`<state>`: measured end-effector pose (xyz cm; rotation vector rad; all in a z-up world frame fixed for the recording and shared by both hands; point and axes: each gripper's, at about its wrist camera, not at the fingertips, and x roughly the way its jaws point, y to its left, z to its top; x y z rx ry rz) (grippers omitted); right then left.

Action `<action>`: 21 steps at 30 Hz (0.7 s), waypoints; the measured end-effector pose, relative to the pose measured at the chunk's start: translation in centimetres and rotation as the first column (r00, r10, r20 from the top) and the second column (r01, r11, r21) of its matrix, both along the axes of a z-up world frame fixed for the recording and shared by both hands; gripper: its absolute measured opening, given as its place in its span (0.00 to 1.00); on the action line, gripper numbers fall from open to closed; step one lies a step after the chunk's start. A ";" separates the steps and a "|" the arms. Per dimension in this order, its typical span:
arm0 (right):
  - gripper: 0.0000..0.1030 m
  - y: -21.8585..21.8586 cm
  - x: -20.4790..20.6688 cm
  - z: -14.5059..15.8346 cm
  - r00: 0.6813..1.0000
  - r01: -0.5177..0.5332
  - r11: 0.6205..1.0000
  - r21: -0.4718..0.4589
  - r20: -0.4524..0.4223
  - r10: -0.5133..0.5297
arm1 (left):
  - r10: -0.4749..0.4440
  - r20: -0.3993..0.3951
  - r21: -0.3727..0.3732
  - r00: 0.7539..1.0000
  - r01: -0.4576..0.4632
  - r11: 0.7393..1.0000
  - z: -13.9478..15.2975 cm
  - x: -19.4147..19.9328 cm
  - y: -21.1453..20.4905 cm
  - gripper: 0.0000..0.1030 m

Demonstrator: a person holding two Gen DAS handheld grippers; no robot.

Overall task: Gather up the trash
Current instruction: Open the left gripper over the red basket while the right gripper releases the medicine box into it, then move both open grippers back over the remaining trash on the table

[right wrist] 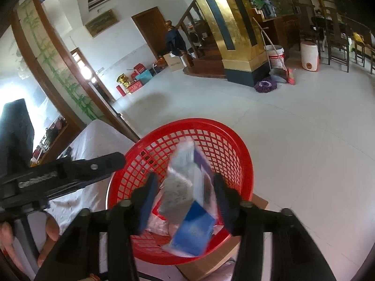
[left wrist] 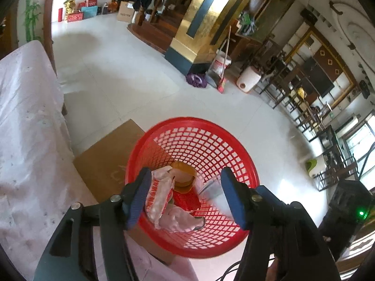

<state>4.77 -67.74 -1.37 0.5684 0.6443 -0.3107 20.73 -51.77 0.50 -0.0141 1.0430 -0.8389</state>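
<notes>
Both grippers' fingers spread, empty, over red basket (left wrist: 234, 145) on cardboard box (left wrist: 105, 159); white tiled floor (left wrist: 131, 89).

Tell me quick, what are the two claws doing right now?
Left claw: open, holding nothing, over the red basket.
Right claw: open; a blurry blue and white packet sits between its fingers, untouched, over the basket.

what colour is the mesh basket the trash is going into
Red, a lattice-walled plastic basket. The left wrist view shows it best.
</notes>
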 end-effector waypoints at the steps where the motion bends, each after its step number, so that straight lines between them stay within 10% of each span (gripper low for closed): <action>1: 0.58 0.0 -0.2 0.2 1.000 0.004 1.000 0.000 0.004 -0.004 | 0.009 0.008 -0.008 1.000 -0.009 1.000 0.5 -0.2 0.7 0.60; 14: 0.75 7.7 -4.3 6.4 0.991 -0.071 0.996 -0.059 0.106 0.077 | 0.125 0.135 -0.104 0.983 -0.112 0.988 7.1 -6.3 12.5 0.72; 21: 0.80 15.7 -6.2 9.1 0.968 -0.185 0.979 -0.089 0.156 0.197 | 0.304 0.231 -0.130 0.924 -0.280 0.951 9.6 -11.3 24.1 0.75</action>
